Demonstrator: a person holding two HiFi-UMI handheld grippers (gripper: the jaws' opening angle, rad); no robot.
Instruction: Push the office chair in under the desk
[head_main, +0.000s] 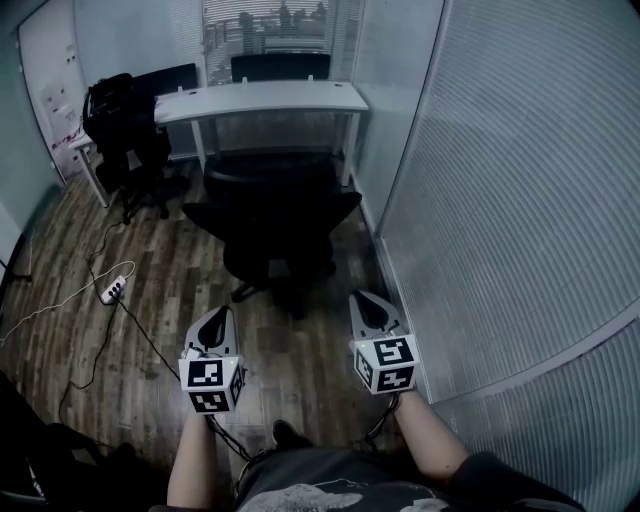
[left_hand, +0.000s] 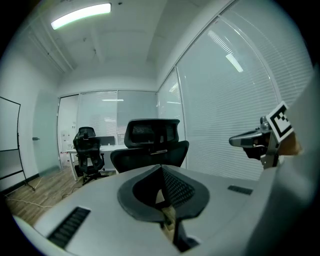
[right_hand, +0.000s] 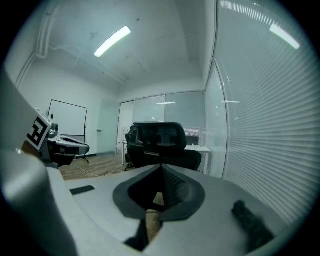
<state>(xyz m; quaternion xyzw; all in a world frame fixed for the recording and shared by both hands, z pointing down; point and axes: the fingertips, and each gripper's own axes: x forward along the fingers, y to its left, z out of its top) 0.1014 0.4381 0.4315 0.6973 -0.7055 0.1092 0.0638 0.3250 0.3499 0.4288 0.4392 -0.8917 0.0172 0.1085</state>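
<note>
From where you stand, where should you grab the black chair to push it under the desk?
Grab the top edge of the backrest, from behind, the side nearest you. The chair has its back to you and faces the desk, so pushing there should roll it straight in. The left gripper and right gripper are shut; open them first.

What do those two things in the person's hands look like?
The left gripper and right gripper are each a pale grey wedge with a black teardrop-shaped hollow, tapering to a point. Behind each sits a white cube printed with black square markers. The person's sleeve is dark.
</note>
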